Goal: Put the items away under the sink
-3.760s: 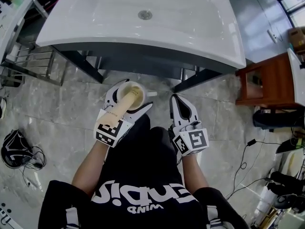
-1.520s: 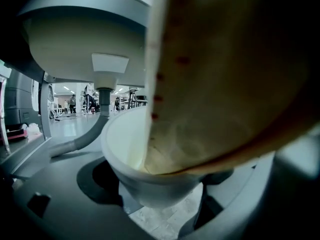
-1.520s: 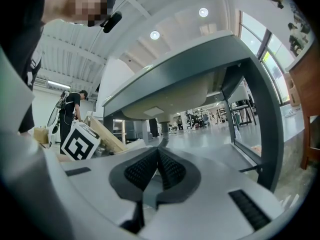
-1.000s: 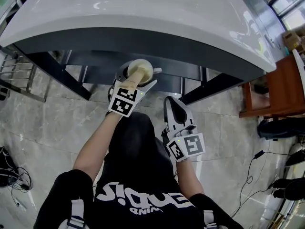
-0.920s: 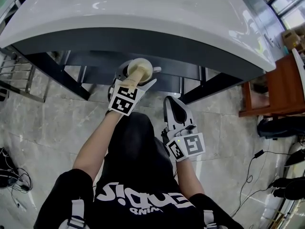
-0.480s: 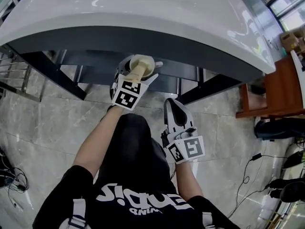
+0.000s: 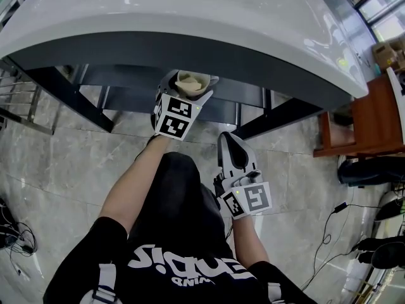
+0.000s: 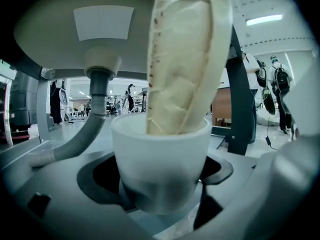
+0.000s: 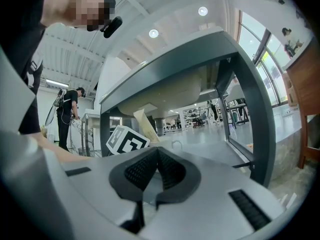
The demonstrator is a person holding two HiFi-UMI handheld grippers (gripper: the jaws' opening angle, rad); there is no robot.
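Left tool (image 7: 188, 88) grips cup (image 8: 160, 169) under sink (image 7: 190, 18) (hose (image 8: 80, 139) beside); right tool (image 9: 157, 156) pinched together, empty.

The left arm reaches forward, the left gripper (image 7: 188, 86) clamped on a white cup (image 8: 160, 159). The right gripper (image 7: 231, 142) hangs behind it, to its right, jaws closed together and empty.
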